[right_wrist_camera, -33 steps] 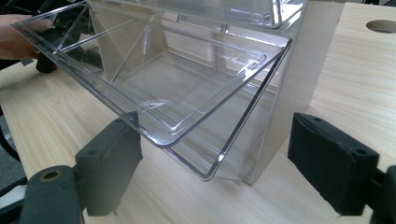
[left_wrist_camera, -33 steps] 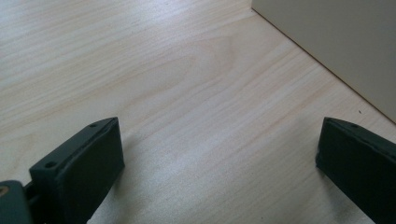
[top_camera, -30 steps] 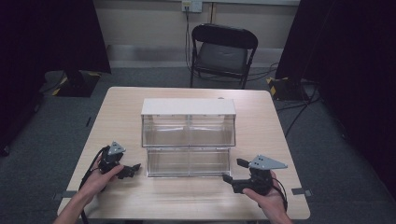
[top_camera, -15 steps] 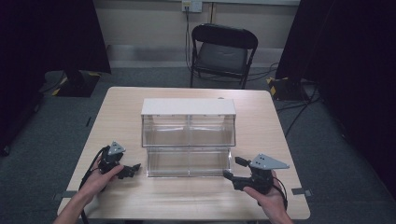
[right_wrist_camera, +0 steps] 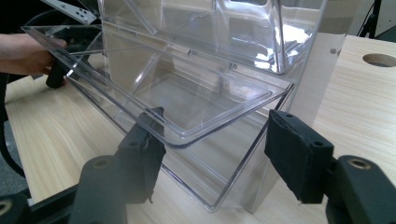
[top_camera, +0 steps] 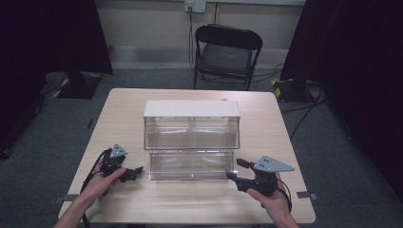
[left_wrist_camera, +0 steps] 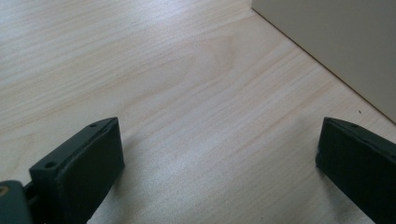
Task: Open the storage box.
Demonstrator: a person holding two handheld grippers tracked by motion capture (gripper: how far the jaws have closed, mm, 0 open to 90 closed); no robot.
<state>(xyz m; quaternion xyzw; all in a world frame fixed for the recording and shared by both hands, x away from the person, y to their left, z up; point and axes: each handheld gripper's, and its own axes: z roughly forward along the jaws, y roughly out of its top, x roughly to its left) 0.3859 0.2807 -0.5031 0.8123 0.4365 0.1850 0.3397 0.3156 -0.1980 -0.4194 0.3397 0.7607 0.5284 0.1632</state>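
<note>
A clear two-tier bin cabinet with a white top (top_camera: 192,108) stands mid-table. Its lower bin (right_wrist_camera: 177,98) is tilted open toward me. My right gripper (top_camera: 236,169) sits at that bin's front right corner. Its jaws have just been closing and still stand apart. The bin's clear rim lies between them, against the left pad (right_wrist_camera: 142,154), while the right pad (right_wrist_camera: 299,154) is free. My left gripper (top_camera: 135,172) rests low over the wood to the left of the cabinet. In the left gripper view its jaws (left_wrist_camera: 219,163) are wide apart with nothing between them.
The wooden table (top_camera: 266,128) has a round hole (right_wrist_camera: 379,59) near the cabinet's side. The cabinet's beige side wall (left_wrist_camera: 336,42) is just ahead of the left gripper. A black folding chair (top_camera: 227,52) stands beyond the table, with cables on the floor.
</note>
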